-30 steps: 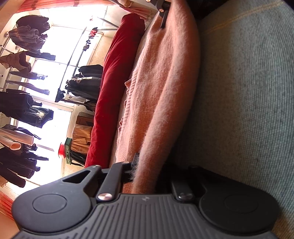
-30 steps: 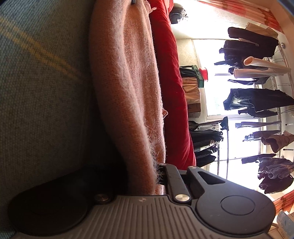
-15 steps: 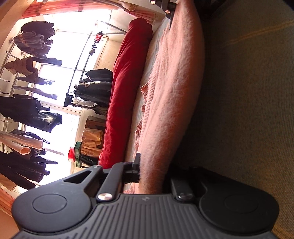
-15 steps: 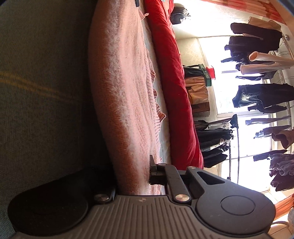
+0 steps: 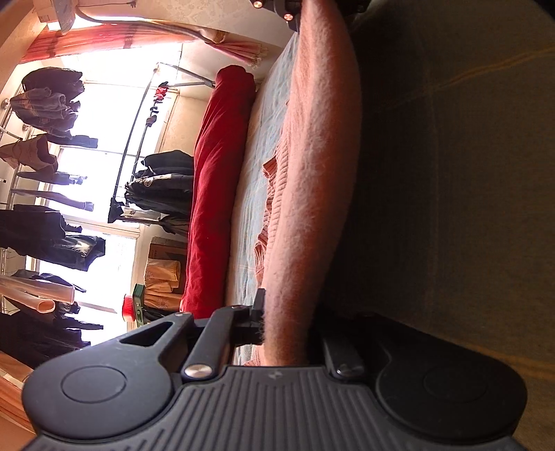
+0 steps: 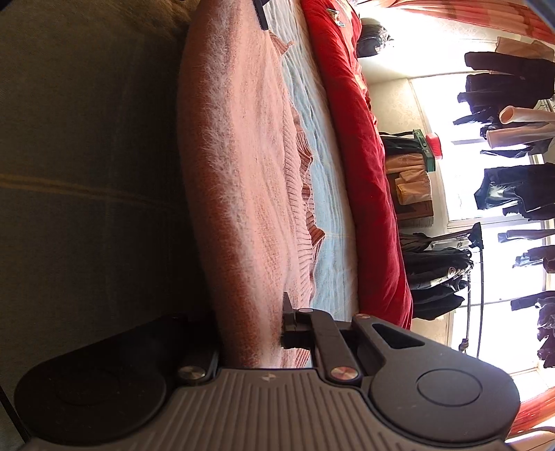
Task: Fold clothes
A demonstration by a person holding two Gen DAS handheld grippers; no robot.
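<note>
1. The left gripper is clamped on one end of the pink sweater's raised edge.
2. That edge is stretched lengthwise between both grippers, above the light bedspread.
3. The right gripper is clamped on the opposite end.

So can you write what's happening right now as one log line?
step: fold | left gripper: shut on pink sweater | right gripper: shut on pink sweater | sweater stretched between them over bed

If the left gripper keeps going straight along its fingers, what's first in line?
More of the pink sweater it is shut on, stretched ahead toward the right gripper. Depth is unclear.
</note>
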